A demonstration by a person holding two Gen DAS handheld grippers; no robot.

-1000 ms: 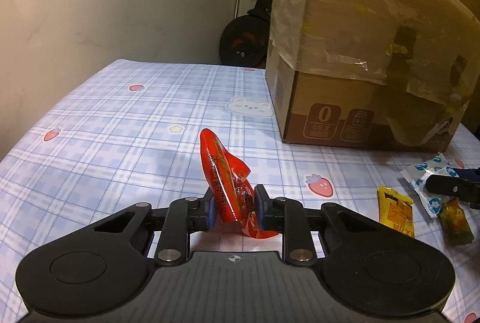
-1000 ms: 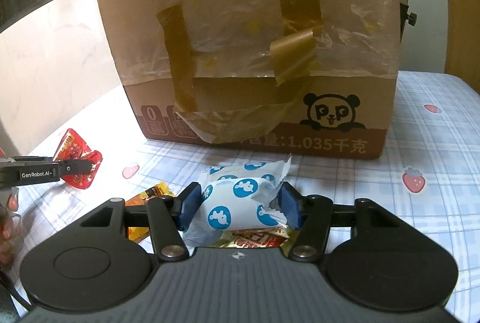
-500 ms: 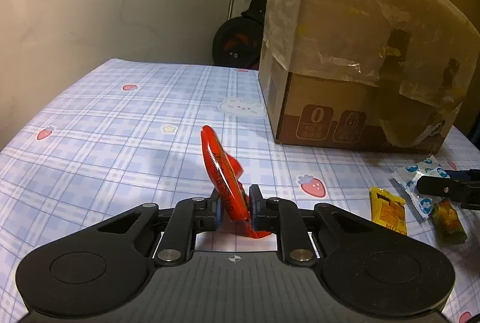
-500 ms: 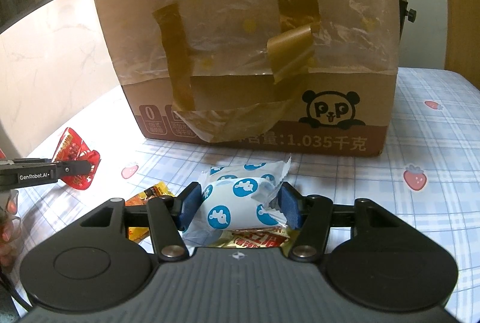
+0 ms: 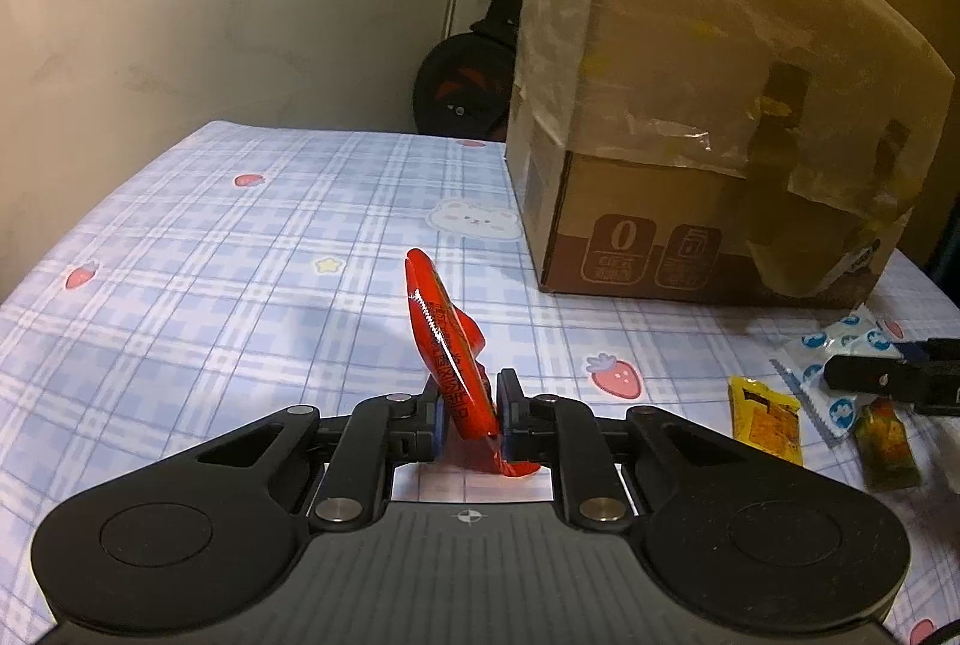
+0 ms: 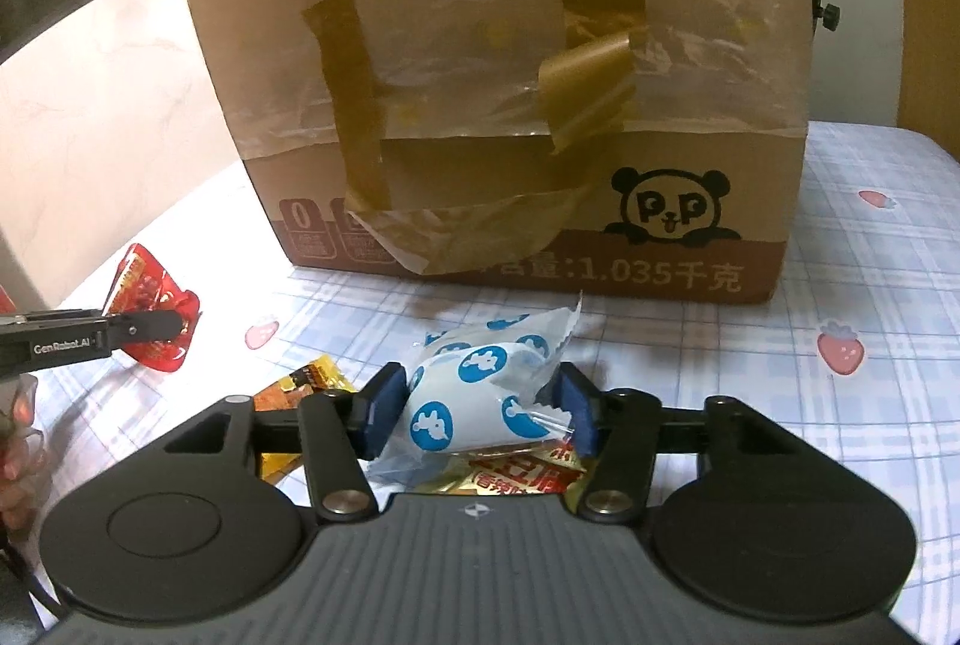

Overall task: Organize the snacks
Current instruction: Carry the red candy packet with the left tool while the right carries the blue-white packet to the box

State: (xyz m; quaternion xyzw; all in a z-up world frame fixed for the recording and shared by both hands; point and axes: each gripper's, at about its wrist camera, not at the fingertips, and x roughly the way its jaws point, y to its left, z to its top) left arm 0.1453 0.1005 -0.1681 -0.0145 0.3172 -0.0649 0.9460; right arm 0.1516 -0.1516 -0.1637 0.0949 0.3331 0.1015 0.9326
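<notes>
The red snack packet (image 5: pixel 447 339) is pinched tight, standing on end, in the left gripper (image 5: pixel 468 414). The white bunny packet (image 6: pixel 480 393) is being squeezed by the closing right gripper (image 6: pixel 480 414), just before the cardboard box (image 6: pixel 498 105).

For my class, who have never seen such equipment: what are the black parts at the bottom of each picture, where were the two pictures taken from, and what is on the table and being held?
No robot is present: a person holds a two-finger claw in each hand, and a camera on each looks forward along its fingers.

In the left wrist view, the left claw is shut on a red snack packet. In the right wrist view, the right claw is closing around a white packet with blue dots.

A checked tablecloth carries a taped cardboard box, a yellow packet and another small snack.
</notes>
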